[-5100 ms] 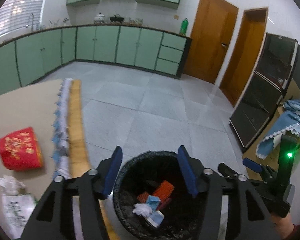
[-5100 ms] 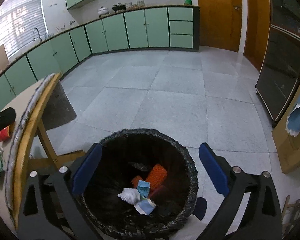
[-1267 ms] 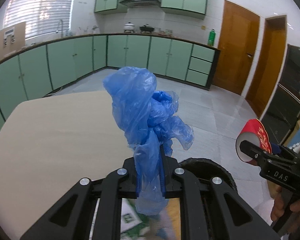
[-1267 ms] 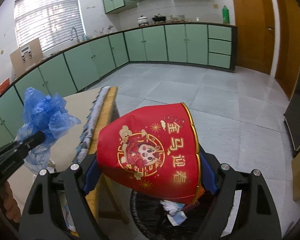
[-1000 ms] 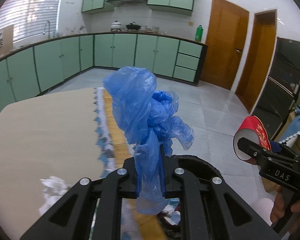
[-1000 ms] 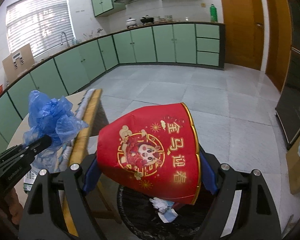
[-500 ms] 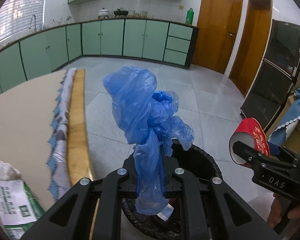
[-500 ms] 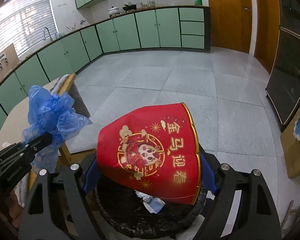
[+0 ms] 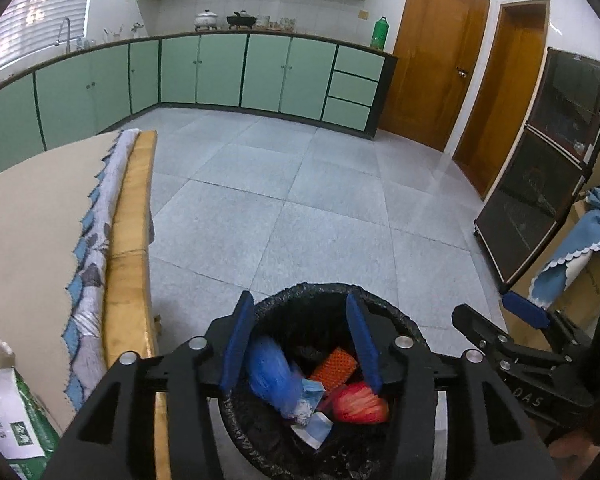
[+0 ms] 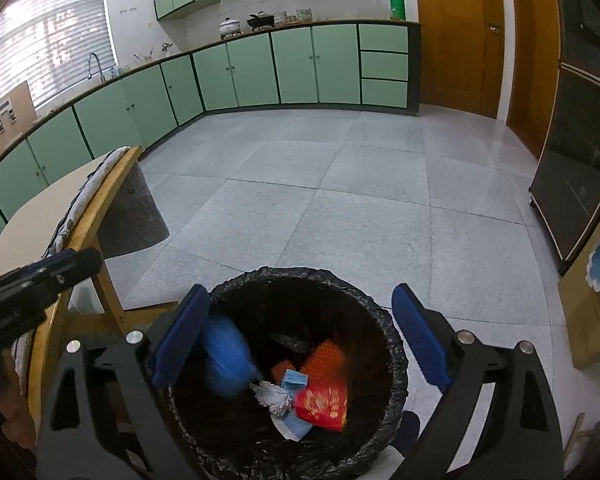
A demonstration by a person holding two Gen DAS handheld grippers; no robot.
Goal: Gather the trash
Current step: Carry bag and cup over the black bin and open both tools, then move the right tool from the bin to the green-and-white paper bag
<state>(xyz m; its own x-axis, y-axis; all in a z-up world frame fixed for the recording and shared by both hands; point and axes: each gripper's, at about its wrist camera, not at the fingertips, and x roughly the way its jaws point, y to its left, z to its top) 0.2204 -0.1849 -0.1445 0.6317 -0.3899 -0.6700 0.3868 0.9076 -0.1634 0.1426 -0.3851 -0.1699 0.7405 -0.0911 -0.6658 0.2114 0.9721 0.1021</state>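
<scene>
Both your tongs are hanging over the black-lined bin (image 9: 400, 320), and both are letting go. The left tongs (image 9: 300, 340) are opening with nothing between the pads; the blue plastic bag (image 9: 272, 380) is dropping into the bin just below them. The right tongs (image 10: 300, 340) are spreading wide too, empty, and the red paper cup (image 10: 324, 402) is lying among the scraps at the bin's bottom. So that load is in. What is left, as far as I can see, is the green-and-white packet (image 9: 12, 412) sitting on the desk (image 9: 28, 220), off to the left of the left tongs. Your left hand is the nearer one for it, I'd judge.
</scene>
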